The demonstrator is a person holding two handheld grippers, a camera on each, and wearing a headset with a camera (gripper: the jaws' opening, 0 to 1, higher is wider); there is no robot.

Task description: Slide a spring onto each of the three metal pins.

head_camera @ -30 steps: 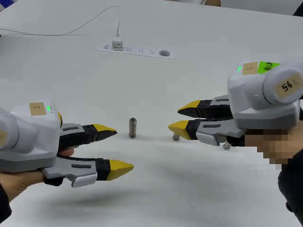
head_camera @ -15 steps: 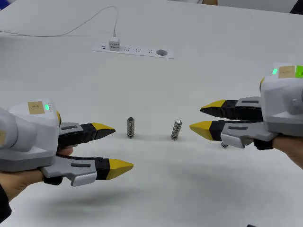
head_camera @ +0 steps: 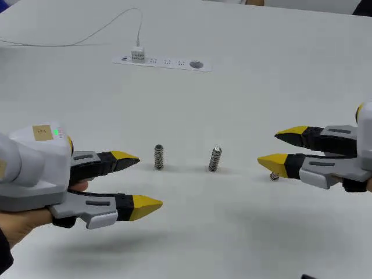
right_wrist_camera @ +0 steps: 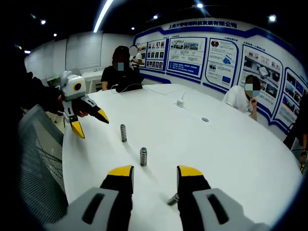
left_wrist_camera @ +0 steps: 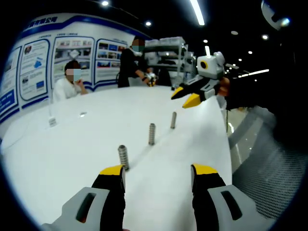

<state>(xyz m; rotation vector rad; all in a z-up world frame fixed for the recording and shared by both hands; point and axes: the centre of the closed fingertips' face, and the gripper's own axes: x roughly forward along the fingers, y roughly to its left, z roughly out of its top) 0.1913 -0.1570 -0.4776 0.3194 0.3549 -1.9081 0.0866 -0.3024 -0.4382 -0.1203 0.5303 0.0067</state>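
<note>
White table (head_camera: 261, 70) is bearing two sprung pins (head_camera: 158, 157) mid-frame — third pin (head_camera: 274, 176) unclear; we're holding left gripper (head_camera: 150, 181), right gripper (head_camera: 267, 148) agape, empty.

Left claw (head_camera: 136, 181) and right claw (head_camera: 283, 150) hover with jaws parted, tips facing each other.

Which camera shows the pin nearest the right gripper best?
Left gripper view: the pin stands whole and unobstructed. Head view shows just a stub beside the right gripper; right gripper view catches it low between the jaws.
</note>
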